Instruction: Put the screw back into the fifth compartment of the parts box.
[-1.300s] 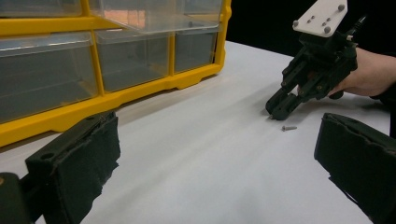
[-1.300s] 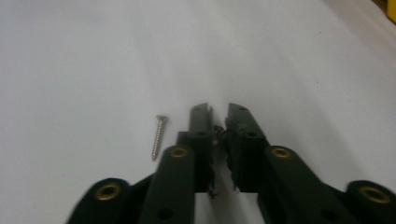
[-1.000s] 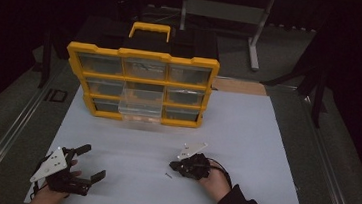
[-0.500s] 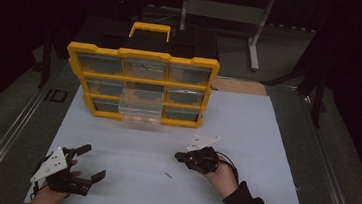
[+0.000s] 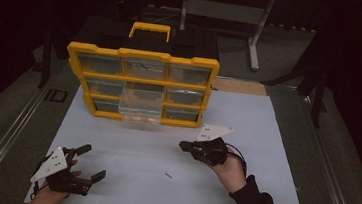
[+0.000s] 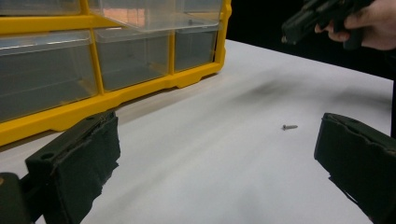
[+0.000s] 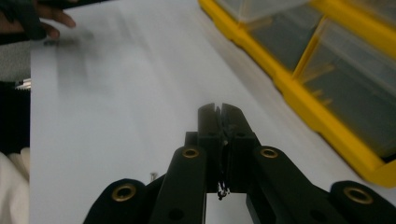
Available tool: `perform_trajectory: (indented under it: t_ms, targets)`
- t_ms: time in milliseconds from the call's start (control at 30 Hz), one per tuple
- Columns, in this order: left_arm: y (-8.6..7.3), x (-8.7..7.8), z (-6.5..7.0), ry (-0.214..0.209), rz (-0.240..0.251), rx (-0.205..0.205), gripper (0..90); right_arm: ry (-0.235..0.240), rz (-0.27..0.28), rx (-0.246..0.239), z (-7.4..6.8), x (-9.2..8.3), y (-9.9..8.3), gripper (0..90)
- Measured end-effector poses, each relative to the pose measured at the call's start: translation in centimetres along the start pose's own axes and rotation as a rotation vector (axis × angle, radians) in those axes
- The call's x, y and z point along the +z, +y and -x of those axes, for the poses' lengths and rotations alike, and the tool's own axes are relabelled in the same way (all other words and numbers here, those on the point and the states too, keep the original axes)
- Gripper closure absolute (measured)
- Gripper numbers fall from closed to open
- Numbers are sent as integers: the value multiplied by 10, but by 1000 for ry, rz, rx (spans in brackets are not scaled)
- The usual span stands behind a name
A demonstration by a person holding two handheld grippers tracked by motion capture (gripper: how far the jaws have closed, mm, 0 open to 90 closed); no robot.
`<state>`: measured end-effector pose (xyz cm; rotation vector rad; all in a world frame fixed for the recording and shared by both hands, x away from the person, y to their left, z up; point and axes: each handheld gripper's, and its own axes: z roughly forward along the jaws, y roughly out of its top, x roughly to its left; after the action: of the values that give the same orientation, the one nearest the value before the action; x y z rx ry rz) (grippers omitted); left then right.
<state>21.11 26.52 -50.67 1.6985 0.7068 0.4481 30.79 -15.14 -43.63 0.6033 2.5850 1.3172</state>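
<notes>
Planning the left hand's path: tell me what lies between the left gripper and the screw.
Bare white sheet; in the left gripper view nothing lies between the left gripper and the screw.

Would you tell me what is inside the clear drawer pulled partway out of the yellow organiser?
The drawer in the yellow organiser looks empty through its clear walls, though the part of it inside the frame is too blurred to tell.

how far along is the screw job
Done: the clear plastic middle drawer of the yellow organiser stands pulled out. In hand: the right gripper, jaws shut, hovers above the white table; any load is too small to tell. Left: one small metal screw lies loose; the left gripper is open.
</notes>
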Motion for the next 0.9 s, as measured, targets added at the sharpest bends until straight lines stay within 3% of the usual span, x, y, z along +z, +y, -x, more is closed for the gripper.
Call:
perform_trajectory:
  t_ms: [433,900]
  targets:
    - [0,0,0,0,-1,2,12,-34,81,-38,6,-21,36,878]
    - [0,0,0,0,1,1,12,-50,144,-88,13,-22,80,878]
